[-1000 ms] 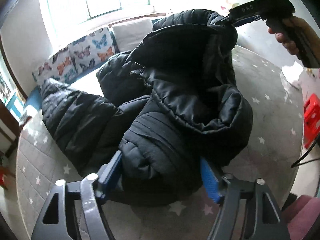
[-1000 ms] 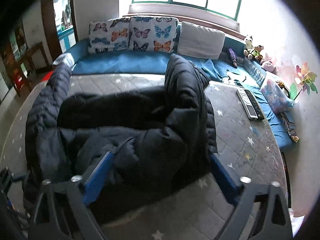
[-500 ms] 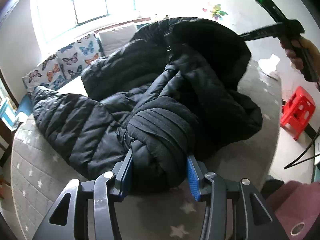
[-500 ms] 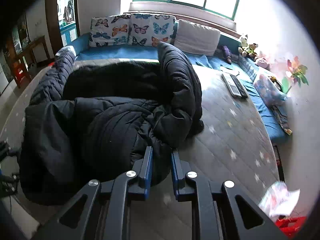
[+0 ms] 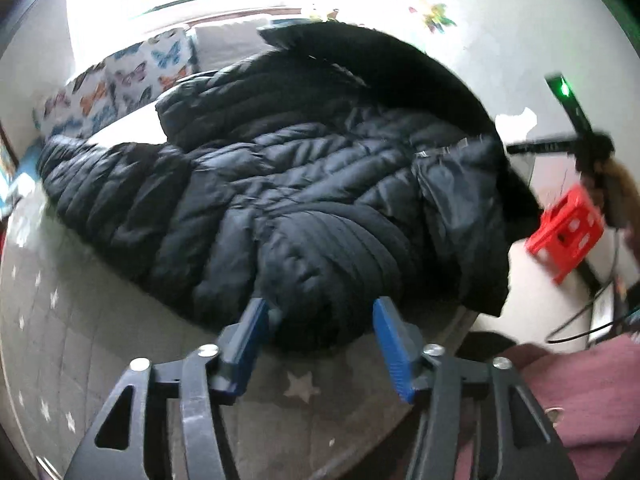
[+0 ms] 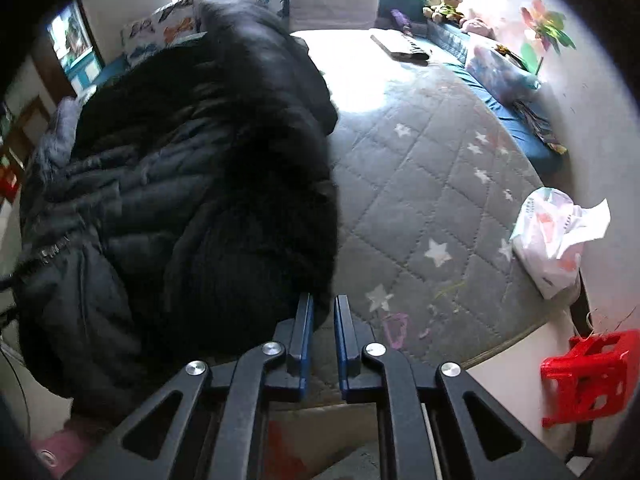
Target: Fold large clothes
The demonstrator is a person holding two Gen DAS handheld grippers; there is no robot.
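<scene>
A large black quilted puffer jacket [image 5: 304, 200] lies bunched on a grey star-patterned mattress [image 5: 80, 340]. My left gripper [image 5: 320, 320] is shut on a thick ribbed fold of the jacket at its near edge. In the right wrist view the jacket [image 6: 200, 184] fills the left half. My right gripper [image 6: 320, 312] is nearly closed, pinching the jacket's edge and holding it up off the mattress [image 6: 432, 200]. The right gripper [image 5: 576, 140] also shows in the left wrist view, raised at the right, with the jacket hanging from it.
Butterfly pillows [image 5: 132, 76] and a white pillow [image 6: 332, 4] line the far side under a bright window. A red plastic stool [image 6: 588, 376] stands on the floor beside the bed. A white plastic bag [image 6: 556, 236] lies at the mattress's right edge. A keyboard [image 6: 400, 46] lies farther back.
Both grippers closed on the jacket from open. They have pulled it toward the near edge of the bed, and the right gripper has swung out to the right.
</scene>
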